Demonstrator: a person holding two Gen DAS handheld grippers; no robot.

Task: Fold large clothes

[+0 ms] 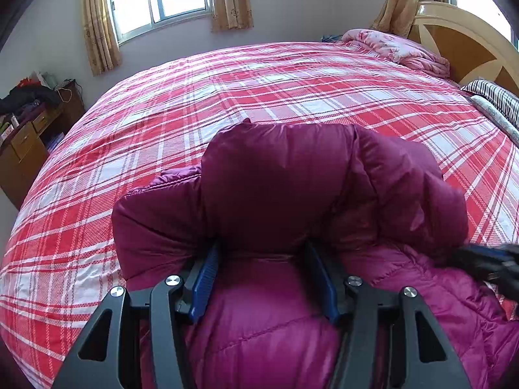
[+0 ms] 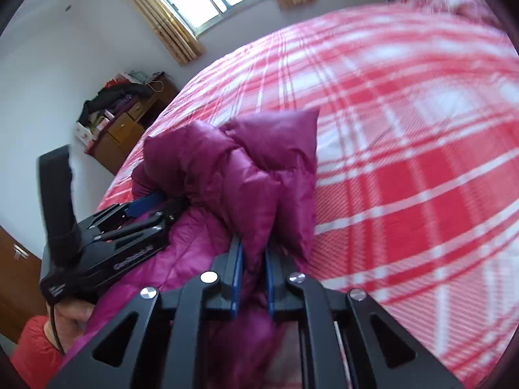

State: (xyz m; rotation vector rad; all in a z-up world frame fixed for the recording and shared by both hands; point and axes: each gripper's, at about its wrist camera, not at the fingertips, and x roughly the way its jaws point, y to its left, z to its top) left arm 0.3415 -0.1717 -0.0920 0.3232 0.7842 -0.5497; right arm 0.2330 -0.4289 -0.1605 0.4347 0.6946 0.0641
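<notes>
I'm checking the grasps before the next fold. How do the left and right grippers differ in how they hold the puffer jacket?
The left gripper has its jaws spread wide, with a broad puffy fold of the jacket between them; the right gripper has its jaws nearly together, pinching a thin bunch. The left view is sharp, while the right view is blurred. Both have blue finger pads and sit over the plaid bedspread.

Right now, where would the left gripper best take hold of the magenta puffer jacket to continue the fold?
On the raised folded edge of the puffer jacket, coming from the near side, level with the left gripper. That puffed ridge stands up between its open fingers, while the right gripper already pinches the adjoining fold.
</notes>
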